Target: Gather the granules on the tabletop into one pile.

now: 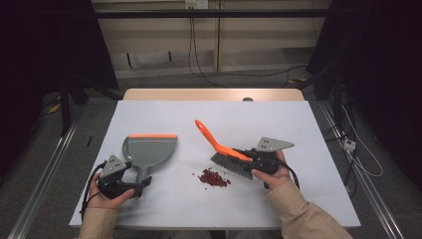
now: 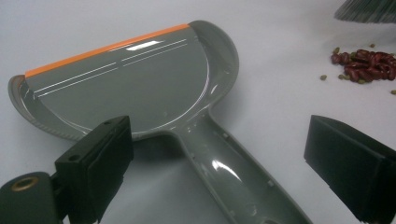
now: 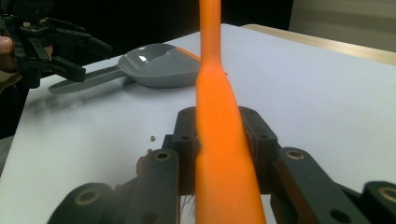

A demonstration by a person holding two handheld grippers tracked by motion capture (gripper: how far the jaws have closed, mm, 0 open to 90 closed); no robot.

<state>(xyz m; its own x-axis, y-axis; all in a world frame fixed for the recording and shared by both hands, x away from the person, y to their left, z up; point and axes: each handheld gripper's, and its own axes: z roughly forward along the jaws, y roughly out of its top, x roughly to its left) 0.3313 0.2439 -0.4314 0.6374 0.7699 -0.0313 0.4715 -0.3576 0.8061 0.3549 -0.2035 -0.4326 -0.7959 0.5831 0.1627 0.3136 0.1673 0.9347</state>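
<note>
White table (image 1: pixel 164 112) carries everything. Grey dustpan (image 1: pixel 148 150) with an orange lip lies flat toward the left edge, handle pointing at the near edge — stiff moulded plastic, light, glossy so likely slick; best grip looks like the narrow handle, not the wide scoop. Left gripper (image 1: pixel 143 184) sits at that handle with jaws apart, one on each side, pads not pressing. Brush (image 1: pixel 230 156) is right of centre, orange handle angled up toward the far edge, bristles down near the beans — rigid handle, soft springy bristles, light. Right gripper (image 1: pixel 248 158) is clamped on the handle's thick lower part, a firm spot close to the head for control. Red beans (image 1: pixel 214 178) form a small loose pile near the near edge between the two tools — hard, smooth, likely to roll and scatter.
</note>
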